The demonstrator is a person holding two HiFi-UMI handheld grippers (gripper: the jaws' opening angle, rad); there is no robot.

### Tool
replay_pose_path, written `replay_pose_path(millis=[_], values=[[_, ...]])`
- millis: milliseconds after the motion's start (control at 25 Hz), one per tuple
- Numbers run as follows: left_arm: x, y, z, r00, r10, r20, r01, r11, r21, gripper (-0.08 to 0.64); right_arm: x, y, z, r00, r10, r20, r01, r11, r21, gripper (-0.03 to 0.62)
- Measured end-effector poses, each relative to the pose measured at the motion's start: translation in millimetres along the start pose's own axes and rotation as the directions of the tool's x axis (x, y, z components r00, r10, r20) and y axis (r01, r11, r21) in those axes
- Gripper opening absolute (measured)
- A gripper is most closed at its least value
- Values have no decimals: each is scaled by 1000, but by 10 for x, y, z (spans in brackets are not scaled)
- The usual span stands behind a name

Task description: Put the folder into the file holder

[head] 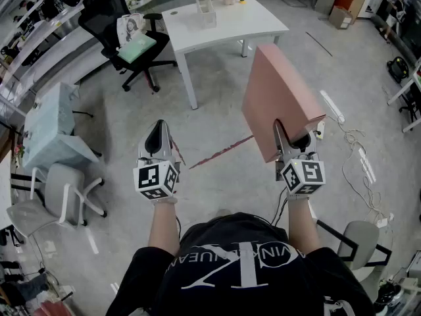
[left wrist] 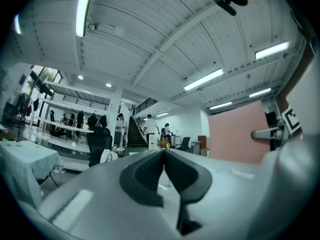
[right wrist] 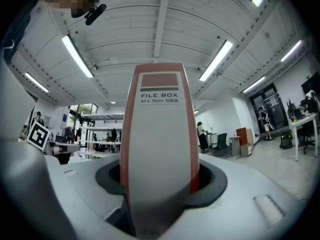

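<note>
My right gripper [head: 293,137] is shut on the spine end of a pink file-box folder [head: 276,97], which stands upright and reaches away from me. In the right gripper view the folder's grey spine [right wrist: 159,134], printed "FILE BOX", fills the space between the pads of the right gripper [right wrist: 159,181]. My left gripper [head: 158,129] hangs level to the left with its jaws shut and nothing in them; its pads meet in the left gripper view [left wrist: 164,154], where the folder [left wrist: 235,134] shows at the right. A white file holder [head: 204,4] stands on the white table [head: 230,28] far ahead.
A black office chair [head: 115,18] carrying a green item stands left of the table. A table under a pale blue cloth [head: 52,130] and a grey chair [head: 59,199] are at the left. A power strip with cables [head: 332,107] lies on the floor at right, and another chair [head: 358,242] stands near my right side.
</note>
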State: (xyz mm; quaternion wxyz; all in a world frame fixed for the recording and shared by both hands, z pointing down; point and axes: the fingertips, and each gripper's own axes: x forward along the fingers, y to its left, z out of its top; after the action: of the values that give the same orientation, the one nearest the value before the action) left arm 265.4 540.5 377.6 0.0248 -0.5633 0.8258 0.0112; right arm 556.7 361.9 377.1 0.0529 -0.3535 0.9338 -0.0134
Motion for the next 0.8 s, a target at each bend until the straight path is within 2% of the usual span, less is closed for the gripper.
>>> replay_pose_path(millis=[480, 800], values=[[89, 161, -100, 1000, -3, -22, 3, 1000, -10, 0, 155, 69, -95, 1000, -7, -19, 7, 1000, 0, 282], [357, 192, -234, 999, -20, -42, 18, 999, -34, 0, 321, -96, -138, 999, -36, -11, 37, 999, 37, 282]])
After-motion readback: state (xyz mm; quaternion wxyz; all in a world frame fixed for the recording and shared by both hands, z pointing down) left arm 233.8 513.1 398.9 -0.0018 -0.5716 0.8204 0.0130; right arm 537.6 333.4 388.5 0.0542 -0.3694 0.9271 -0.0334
